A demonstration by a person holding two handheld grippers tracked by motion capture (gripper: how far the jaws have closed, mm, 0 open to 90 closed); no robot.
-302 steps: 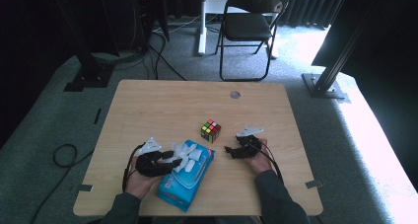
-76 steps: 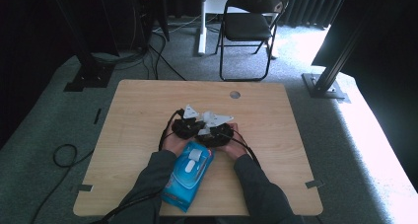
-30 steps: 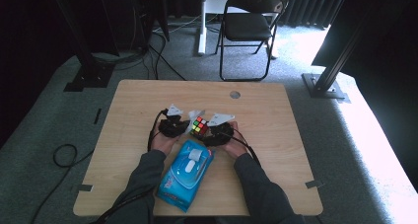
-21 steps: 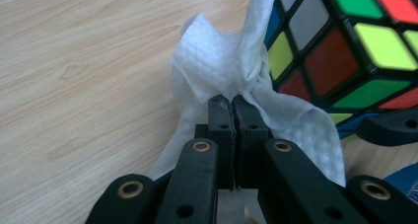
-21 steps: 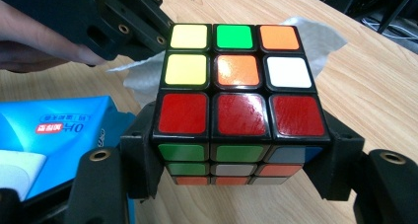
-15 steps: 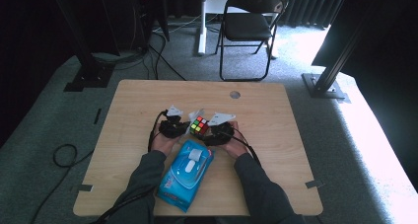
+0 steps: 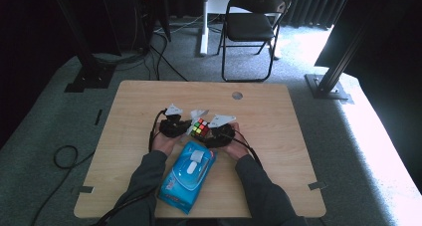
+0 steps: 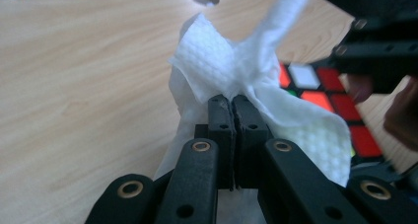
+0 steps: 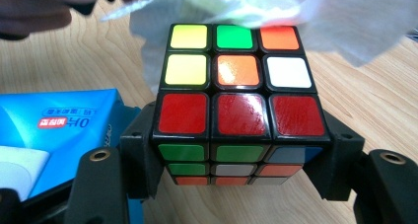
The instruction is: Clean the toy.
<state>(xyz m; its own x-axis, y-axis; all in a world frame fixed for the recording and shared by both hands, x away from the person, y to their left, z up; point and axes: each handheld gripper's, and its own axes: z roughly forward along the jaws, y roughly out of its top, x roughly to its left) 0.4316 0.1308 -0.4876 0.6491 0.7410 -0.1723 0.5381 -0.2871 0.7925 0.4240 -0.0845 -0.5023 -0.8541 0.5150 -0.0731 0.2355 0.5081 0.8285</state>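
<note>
Reaching in side by side from the near edge, forearms converging mid-table (image 7: 278, 111). Left gripper (image 8: 230, 101) pinching a white wipe (image 8: 217, 61), jaws pressed together on it. Right gripper (image 9: 241, 150) clamping a puzzle cube (image 9: 236, 76) by its sides, wipe seemingly brushing the cube's far edge. Lying just beside: blue wipe pack (image 7: 188, 176). Standing behind: folding chair (image 7: 251, 27) on grey carpet.

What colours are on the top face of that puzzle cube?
The Rubik's cube shows yellow, green, orange; yellow, orange, white; then three reds. Clearest in the right gripper view.
</note>
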